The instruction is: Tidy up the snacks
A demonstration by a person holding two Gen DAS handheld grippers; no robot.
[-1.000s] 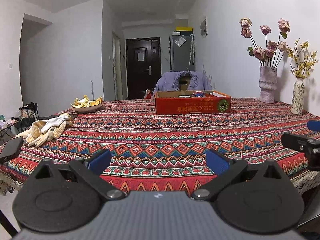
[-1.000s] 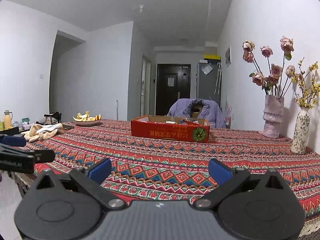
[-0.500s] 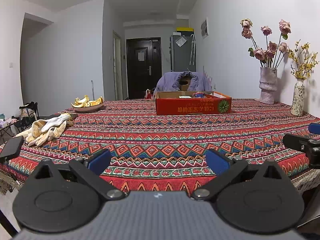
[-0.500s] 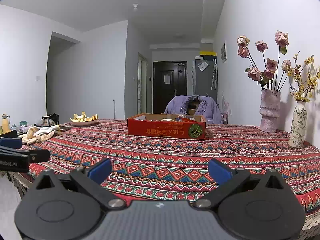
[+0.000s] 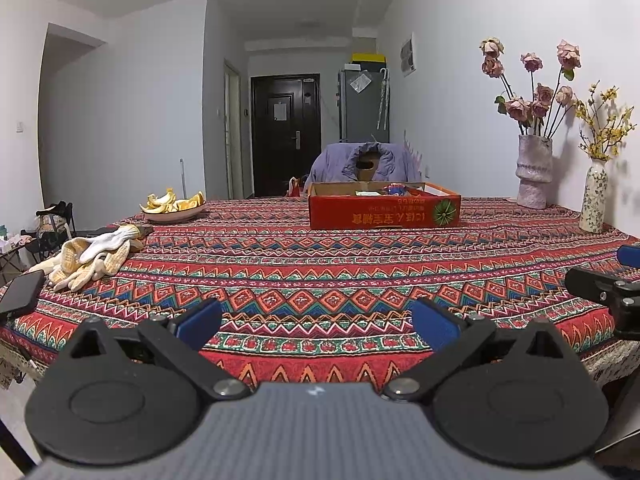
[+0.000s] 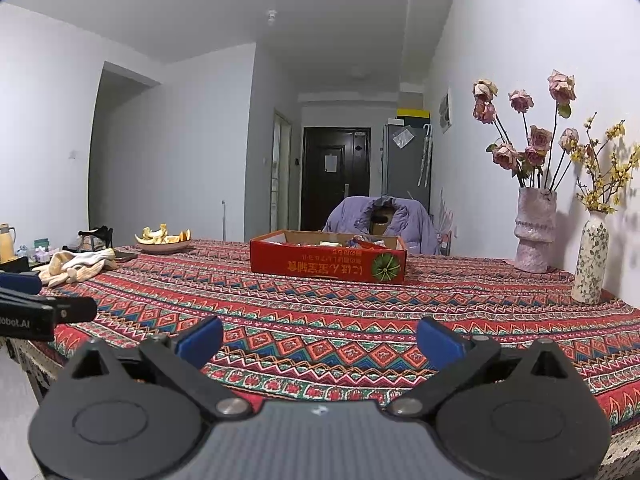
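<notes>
Since the earlier frames, the right gripper (image 6: 320,340) has tilted downward, so the red box (image 6: 328,262) sits lower in its view; the left gripper (image 5: 316,322) has scarcely shifted. Both hover at the near edge of the table (image 5: 320,276), fingers spread wide apart and grasping nothing.

Table: large, draped in a woven cloth of red, green and blue zigzag bands, soft and liable to wrinkle if things are dragged across it.

Red box: shallow printed cardboard tray, open-topped, standing far across the table, well apart from both grippers. Its walls are probably stiff yet light; pinching a wall near a corner would likely hold best.

Snacks (image 5: 394,190): small wrapped packets lying inside the box, only their tops showing above the rim. They are judged light, crinkly and slippery, easily crushed; a gentle pinch at a wrapper's edge or across its middle seems safest. Their number cannot be told.

Vases (image 6: 536,232): two ceramic, upright at the right, holding dried flowers; fragile.

Gloves (image 5: 94,256): soft knitted heap at left.
</notes>
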